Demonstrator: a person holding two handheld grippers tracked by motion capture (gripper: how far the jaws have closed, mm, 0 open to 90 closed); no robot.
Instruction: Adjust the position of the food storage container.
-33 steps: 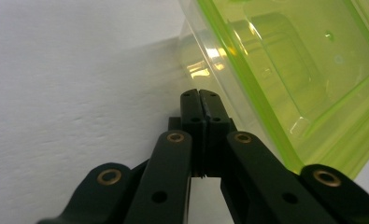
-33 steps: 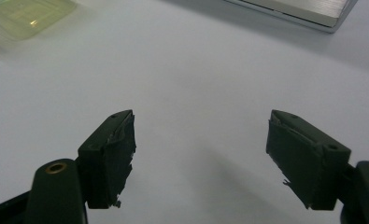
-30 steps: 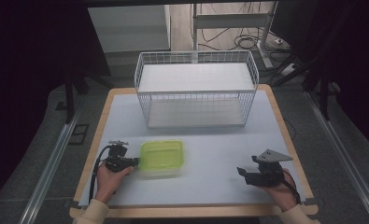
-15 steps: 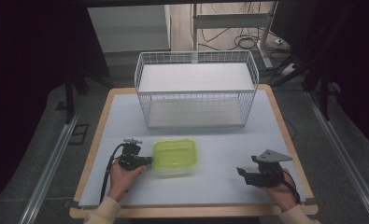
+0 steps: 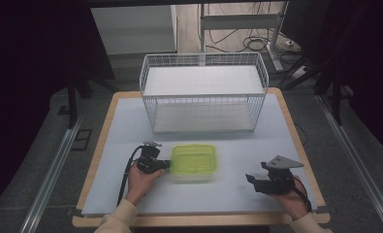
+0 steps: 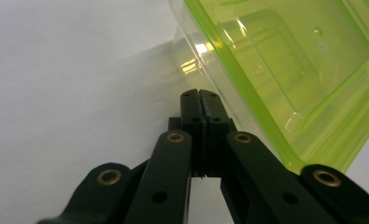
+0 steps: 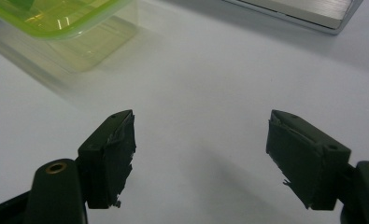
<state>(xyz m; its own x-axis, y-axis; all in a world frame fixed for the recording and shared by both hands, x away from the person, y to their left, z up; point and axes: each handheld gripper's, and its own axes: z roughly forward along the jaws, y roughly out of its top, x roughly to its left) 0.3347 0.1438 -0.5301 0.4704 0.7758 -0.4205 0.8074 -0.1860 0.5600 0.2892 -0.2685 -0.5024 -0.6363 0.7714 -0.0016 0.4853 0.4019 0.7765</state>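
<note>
Over the last second the left tool and the green-lidded container have travelled together to the right across the table, from left of centre to roughly the middle, while the right tool has stayed where it was. The left hand comes in from the bottom edge with the forearm angled up and right, the tool pointing right at the container's left side. In the left gripper view the jaws are pressed together, with no gap seen between them, and the container's green rim lies just beside them on the right; whether they nip any edge of it cannot be told. The right hand rests near the table's front right corner, its tool aimed left (the grey plate on top), jaws spread wide over bare table, well apart from the container. The container sits on the table in front of the white wire basket. No readable writing or label appears on the lid.
</note>
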